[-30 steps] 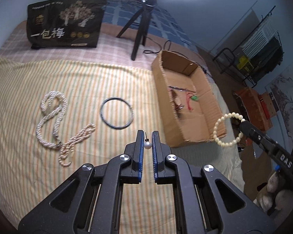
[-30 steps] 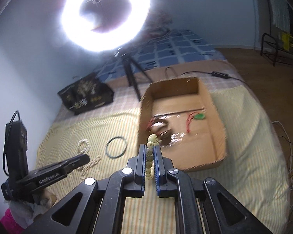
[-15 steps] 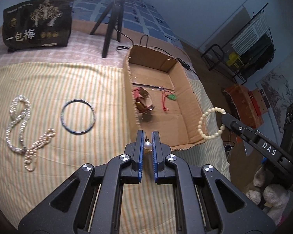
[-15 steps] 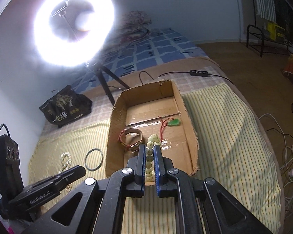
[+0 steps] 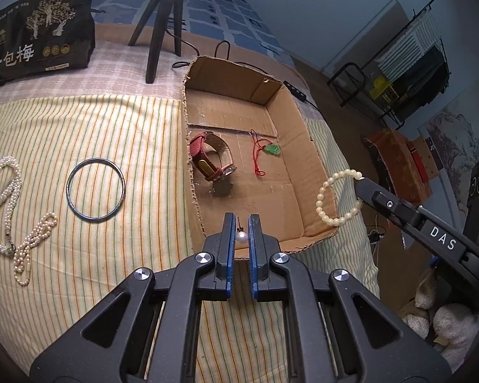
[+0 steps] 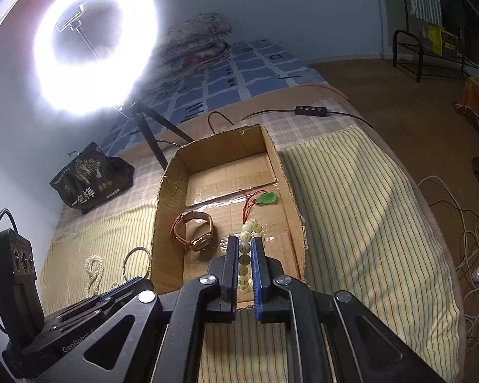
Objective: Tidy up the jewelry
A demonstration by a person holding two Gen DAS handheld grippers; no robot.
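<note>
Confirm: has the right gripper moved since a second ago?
Yes. The right gripper, holding the bead bracelet, has closed in on the cardboard box, now over its right wall.

Cloth [image 5: 111,134] is pale yellow with thin green and orange stripes. Box [image 5: 306,146] is plain brown cardboard. Watch [image 5: 207,159] has a red strap, the pendant [image 5: 272,149] is green on red cord. Necklaces [image 5: 3,198] are white and pinkish pearls, bangle [image 5: 95,190] dark grey. Bag [image 5: 38,32] is black with gold trees, and the bracelet [image 5: 335,198] is cream.
</note>
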